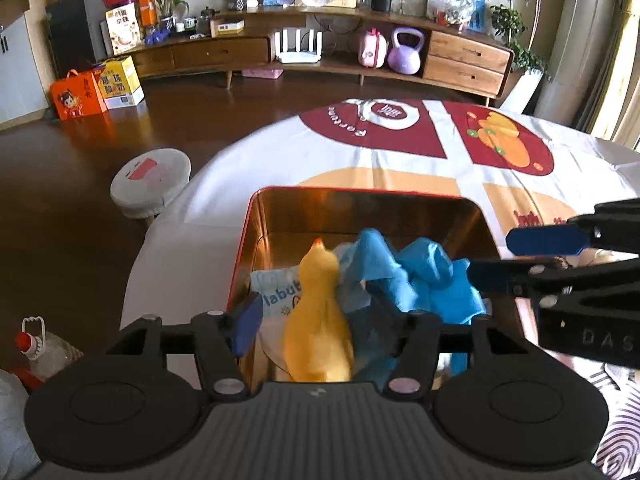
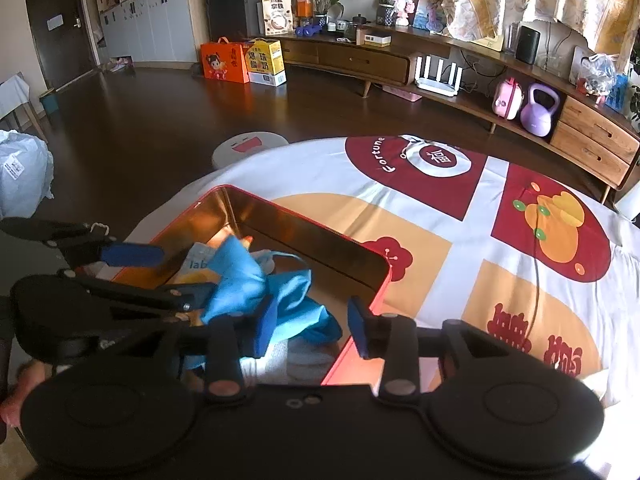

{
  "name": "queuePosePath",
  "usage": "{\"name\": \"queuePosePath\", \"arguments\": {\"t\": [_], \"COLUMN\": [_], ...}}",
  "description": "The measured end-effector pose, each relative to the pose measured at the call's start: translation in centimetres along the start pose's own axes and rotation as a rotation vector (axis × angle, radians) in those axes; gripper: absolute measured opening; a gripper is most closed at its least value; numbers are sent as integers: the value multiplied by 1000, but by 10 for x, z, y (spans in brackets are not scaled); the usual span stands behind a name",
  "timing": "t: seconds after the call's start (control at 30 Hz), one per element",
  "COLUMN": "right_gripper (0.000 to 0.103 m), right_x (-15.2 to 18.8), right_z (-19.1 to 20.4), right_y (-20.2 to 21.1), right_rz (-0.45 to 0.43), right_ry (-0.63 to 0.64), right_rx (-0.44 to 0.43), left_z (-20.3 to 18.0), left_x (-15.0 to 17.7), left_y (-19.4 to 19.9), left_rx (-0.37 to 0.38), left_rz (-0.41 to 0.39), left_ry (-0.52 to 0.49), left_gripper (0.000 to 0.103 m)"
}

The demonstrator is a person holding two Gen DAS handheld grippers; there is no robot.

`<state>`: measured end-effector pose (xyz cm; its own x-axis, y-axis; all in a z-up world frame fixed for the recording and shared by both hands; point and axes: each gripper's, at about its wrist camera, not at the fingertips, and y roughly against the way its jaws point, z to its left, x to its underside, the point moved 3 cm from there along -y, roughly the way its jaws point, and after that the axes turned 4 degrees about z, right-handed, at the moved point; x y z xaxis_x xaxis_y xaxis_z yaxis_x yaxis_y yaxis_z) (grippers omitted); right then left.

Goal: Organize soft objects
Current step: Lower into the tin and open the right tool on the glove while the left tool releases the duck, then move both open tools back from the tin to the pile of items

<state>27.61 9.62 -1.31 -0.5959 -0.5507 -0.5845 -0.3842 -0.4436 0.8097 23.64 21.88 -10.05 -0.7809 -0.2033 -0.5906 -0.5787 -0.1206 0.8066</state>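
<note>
A red tin box (image 1: 256, 240) with a gold inside stands on the table (image 1: 320, 160). In it lie a yellow rubber chicken (image 1: 318, 312), crumpled blue gloves (image 1: 424, 276) and a white "labubu" packet (image 1: 272, 292). My left gripper (image 1: 316, 320) is open, its fingers either side of the chicken over the box's near end. My right gripper (image 2: 312, 328) is open over the box's near right corner (image 2: 380, 280), above the blue gloves (image 2: 240, 280). Each gripper shows in the other's view: the right one (image 1: 520, 256) and the left one (image 2: 156, 276).
The table has a white, red and orange printed cloth (image 2: 460, 240). A round stool (image 1: 150, 180) stands on the dark floor to the left. A wooden cabinet (image 1: 360, 52) lines the far wall. An oil bottle (image 1: 44, 348) stands low on the left.
</note>
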Motion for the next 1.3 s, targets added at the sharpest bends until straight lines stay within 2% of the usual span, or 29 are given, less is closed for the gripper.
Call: {"name": "queuePosePath", "arguments": {"t": [0.2,0.33,0.5,0.9,1.0,1.2,1.3], "right_gripper": [44,48,52,72,80,90,94], "right_x": [3,7,12,31,37,48,55], "right_z": [1,4,5,-4,-7,-13,-15], "right_y": [16,27,42,83,94,115,124], "right_rz": [-22,-35,-55,-119,-141,-180,-200], "right_ry": [-3,-1,-7,-53,-65,-78,-87], "right_rx": [-20,-32,-43,-73,-62,-70,-76], "left_z": [-4,-7,-11,-26,-31,-43,-49], "left_x": [-1,0,2,7,10,17,19], "left_y": [13,23,36,69,76,89,100], "left_rx": [-1,2,14,26,32,54,46], "left_rz": [-19,-33,-50,-93,-101,-118,-151], "left_ry": [-1,3,7,4,7,4,8], "left_gripper": [59,65,65,65,74,74,75]}}
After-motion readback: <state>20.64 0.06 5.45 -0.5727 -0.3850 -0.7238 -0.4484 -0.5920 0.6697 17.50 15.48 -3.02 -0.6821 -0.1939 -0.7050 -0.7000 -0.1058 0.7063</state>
